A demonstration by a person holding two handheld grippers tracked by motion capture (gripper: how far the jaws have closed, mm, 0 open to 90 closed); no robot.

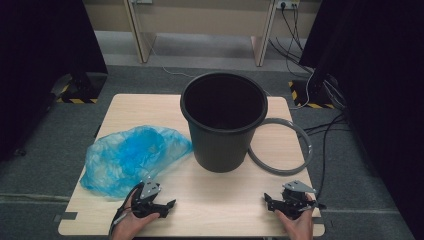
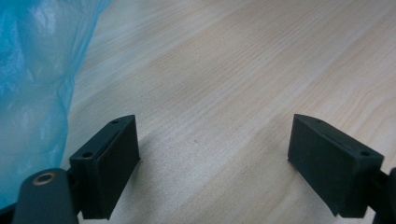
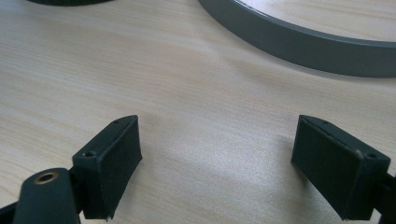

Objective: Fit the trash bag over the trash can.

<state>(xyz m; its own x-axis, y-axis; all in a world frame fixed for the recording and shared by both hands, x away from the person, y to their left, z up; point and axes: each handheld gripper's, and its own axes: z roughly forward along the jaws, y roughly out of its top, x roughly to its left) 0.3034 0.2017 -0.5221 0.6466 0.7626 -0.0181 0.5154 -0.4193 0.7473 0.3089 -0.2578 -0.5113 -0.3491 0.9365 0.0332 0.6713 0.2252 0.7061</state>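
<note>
Both tongs sit low near the counter's point(image 1: 200, 200) near edge, jaws spread wide w/ nothing between them. Left tongs point(image 1: 167, 206) point inward toward the right ones; blue plastic bag point(image 1: 132, 156) lies crumpled just beyond and beside them, its edge by the left jaw in the left gripper view point(image 2: 32, 93). Right tongs point(image 1: 270, 202) point inward too; grey ring point(image 1: 282, 150) lies ahead of them, arcing across the top of the right gripper view point(image 3: 299, 42). Black bin point(image 1: 223, 120) stands upright between bag and ring, farther from both tongs.

Risks, as I judge: bag is thin and slippery, so a pinch may catch one layer only and slide out, or tear. Dragging it could nudge the light, empty bin over. Ring lies flat on the counter — jaws may skid off it w/o tilting.

Hands: both rest palm-down near the counter edge, wrists low, tongs roughly level.
</note>
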